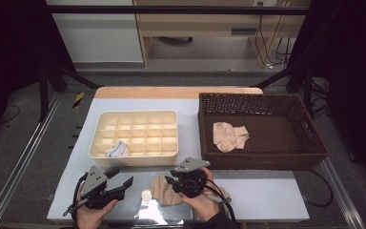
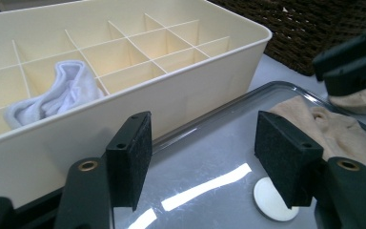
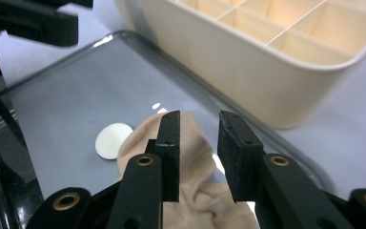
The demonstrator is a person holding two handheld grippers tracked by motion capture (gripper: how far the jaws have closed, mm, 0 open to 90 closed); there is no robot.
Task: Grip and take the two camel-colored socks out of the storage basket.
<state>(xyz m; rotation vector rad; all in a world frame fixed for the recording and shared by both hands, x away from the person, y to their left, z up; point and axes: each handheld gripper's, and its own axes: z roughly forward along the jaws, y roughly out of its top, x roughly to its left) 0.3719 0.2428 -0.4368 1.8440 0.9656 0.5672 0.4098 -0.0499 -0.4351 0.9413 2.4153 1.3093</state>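
A: Right gripper [image 3: 198, 157] sat low over the beige sock [image 3: 190, 191] on the clear tray [image 3: 66, 90]. Jaws were part-spread, a narrow gap between the pads, fabric under and between them. Whether cloth was pinched, I could not tell.

B: Left gripper [image 2: 205, 157]?

A: Spread wide, nothing between its pads, hovering over bare tray just beside the cream divider box [image 2: 209, 90].

B: Risks?

A: My judgement: if the pads closed on one thin layer, the sock could slip or drag along the glossy tray. The small white disc [image 3: 113, 140] lay just beside the sock's edge and might be swept along. The box wall stood near, so a lift could snag the rim.

B: Orientation?

A: In the right gripper view the sock's long axis ran roughly along the jaws, rounded end pointing away toward the box. Which end was the toe, unclear.

B: Elsewhere?

A: White sock [image 1: 116, 149] in a front-left compartment; another beige sock [image 1: 229, 136] in the wicker basket [image 1: 310, 124].
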